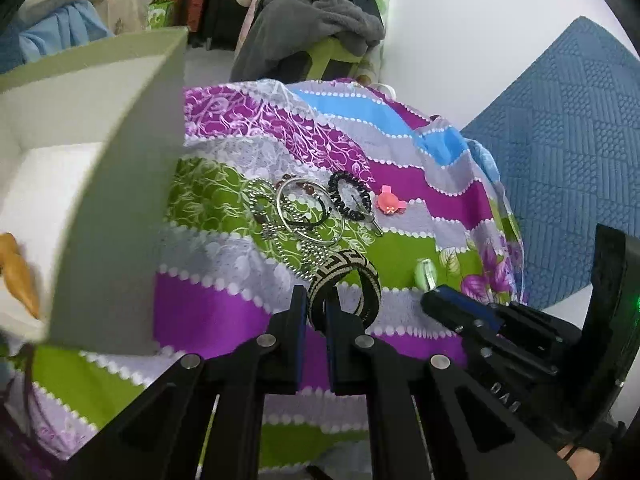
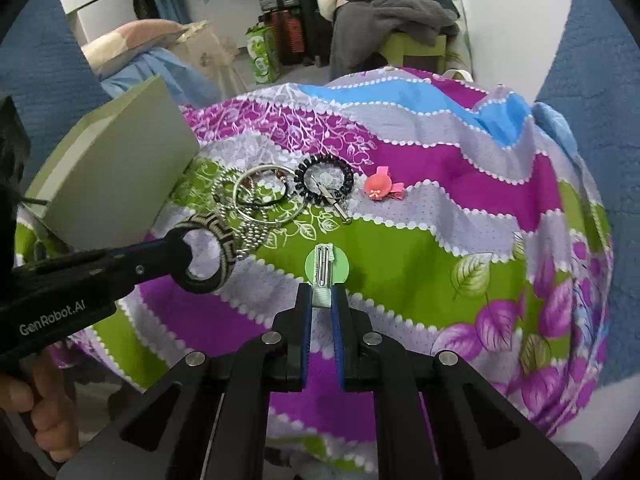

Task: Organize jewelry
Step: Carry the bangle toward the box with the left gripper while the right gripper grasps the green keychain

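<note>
My left gripper (image 1: 316, 300) is shut on the rim of a black-and-cream patterned bangle (image 1: 352, 276), which hangs just above the bedspread. From the right wrist view the same bangle (image 2: 208, 256) sits in the left gripper (image 2: 180, 252) beside the box. My right gripper (image 2: 321, 292) is shut on the ribbon end of a light green round hair clip (image 2: 326, 266) with a metal snap. That clip (image 1: 424, 274) sticks out of the right gripper (image 1: 430, 296) to the bangle's right. An open grey-green box (image 1: 120, 200) with a white inside stands on the left.
A pile of jewelry lies on the striped floral bedspread (image 2: 440, 208): a silver hoop (image 2: 264, 196), a bead chain (image 2: 252, 236), a black spiral hair tie (image 2: 324, 180) and a pink clip (image 2: 380, 188). Something orange (image 1: 20, 272) lies in the box. Blue quilt (image 1: 568, 152) lies to the right.
</note>
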A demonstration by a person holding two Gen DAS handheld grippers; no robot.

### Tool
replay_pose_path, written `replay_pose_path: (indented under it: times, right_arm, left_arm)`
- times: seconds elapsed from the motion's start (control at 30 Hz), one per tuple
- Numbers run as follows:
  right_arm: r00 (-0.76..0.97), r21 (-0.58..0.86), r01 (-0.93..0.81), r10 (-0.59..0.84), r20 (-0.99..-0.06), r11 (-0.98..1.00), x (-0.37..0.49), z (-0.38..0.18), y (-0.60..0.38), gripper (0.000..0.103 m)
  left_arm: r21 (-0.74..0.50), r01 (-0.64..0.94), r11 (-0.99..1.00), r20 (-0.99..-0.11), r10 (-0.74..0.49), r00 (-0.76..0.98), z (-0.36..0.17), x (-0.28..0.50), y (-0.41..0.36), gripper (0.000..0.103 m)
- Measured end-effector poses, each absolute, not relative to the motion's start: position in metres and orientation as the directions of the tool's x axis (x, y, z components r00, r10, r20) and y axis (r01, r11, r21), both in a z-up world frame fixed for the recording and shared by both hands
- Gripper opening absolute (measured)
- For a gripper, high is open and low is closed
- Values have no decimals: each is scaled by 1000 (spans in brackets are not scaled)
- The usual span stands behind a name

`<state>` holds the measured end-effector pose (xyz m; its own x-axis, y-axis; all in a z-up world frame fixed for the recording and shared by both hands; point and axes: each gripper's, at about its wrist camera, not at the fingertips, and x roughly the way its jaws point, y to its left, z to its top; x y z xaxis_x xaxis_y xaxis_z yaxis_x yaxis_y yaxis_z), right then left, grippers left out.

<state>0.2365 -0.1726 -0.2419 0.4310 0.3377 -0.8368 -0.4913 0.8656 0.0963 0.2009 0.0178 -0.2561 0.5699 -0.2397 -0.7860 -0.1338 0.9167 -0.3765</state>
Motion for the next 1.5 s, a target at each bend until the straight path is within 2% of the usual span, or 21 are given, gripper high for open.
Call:
replay_pose_path:
  times: [0.6, 1.0, 1.5]
  right_arm:
    - [470, 152, -403, 347, -811, 902, 198, -185, -189, 7]
    - [535, 160, -439, 400, -744, 884, 193, -112, -166, 7]
    - [584, 136, -500, 449, -676, 855, 198, -58, -108, 7]
  left_arm:
    - [-382, -125, 916, -756, -232, 612, -191, 159, 38, 7]
    - [-334, -139, 932, -741, -169, 649, -128, 141, 70, 7]
    - [-278, -158, 947, -686, -81, 723, -58, 133, 127, 7]
